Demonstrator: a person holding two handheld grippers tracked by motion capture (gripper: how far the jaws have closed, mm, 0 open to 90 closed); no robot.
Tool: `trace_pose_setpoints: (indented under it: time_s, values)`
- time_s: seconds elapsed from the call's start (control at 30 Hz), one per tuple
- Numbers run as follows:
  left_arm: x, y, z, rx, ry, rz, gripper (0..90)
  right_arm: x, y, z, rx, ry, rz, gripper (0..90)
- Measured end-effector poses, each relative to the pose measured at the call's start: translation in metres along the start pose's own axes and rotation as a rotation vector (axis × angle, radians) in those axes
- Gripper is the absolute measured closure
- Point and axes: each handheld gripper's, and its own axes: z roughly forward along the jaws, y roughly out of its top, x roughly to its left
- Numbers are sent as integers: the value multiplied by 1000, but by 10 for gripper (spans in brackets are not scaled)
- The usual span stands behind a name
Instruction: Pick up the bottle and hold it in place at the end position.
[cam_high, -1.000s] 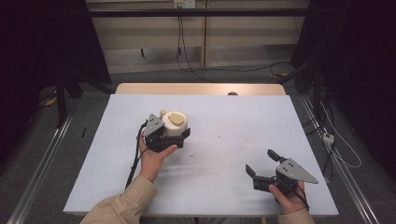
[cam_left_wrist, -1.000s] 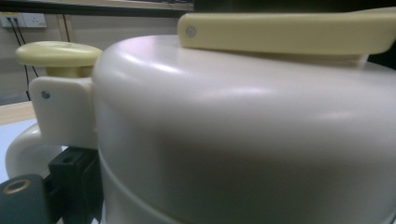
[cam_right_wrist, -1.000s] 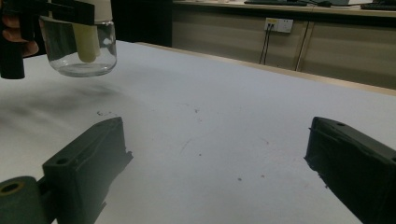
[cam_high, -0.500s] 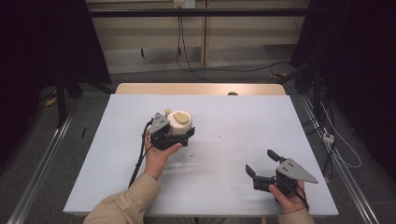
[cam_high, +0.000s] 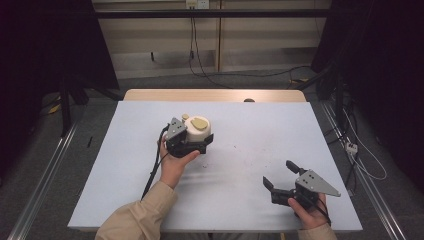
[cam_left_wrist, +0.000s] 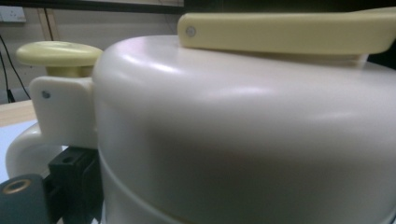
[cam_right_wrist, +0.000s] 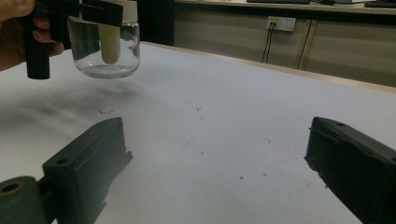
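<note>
While the left gripper sits near the middle of the high view, its jaws are closed on a jar with a cream lid. In the right gripper view, the jar shows at the upper left. Its lower part is clear glass, and it hangs a little above the table with a soft shadow under it. A pale yellow stick hangs down inside the glass. In the left gripper view, the cream lid is very close and big. A flat yellow handle lies across its top, and a round yellow knob stands at the upper left. One black jaw peeks out at the lower left, pressed against the side of the jar.

At the lower right of the high view is the right gripper. Its jaws are spread wide with nothing between them. In the right gripper view, the right gripper has one black jaw at the lower left and one at the lower right, with bare table between them. This gripper is well apart from the jar.

The table is pale blue-white with a few tiny dark specks. Beyond its far edge, cables lie on the floor.
</note>
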Motion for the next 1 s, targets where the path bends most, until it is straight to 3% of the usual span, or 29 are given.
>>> trace_pose_setpoints:
  time_s: [0.13,0.43,0.5,0.77,1.0]
  values:
    - [-2,3,5,3,-2,12,64,-1,0,0,1,-2,3,45]
    - [-3,0,19,19,17,-13,64,-1,0,-1,-2,1,3,45]
    - [-4,-1,22,23,19,2,64,0,0,-1,-3,2,3,45]
    - [-5,-4,33,35,23,-8,64,-2,0,-2,-4,-2,5,45]
    - [-8,-3,42,28,11,-3,64,-1,0,-1,-4,2,5,45]
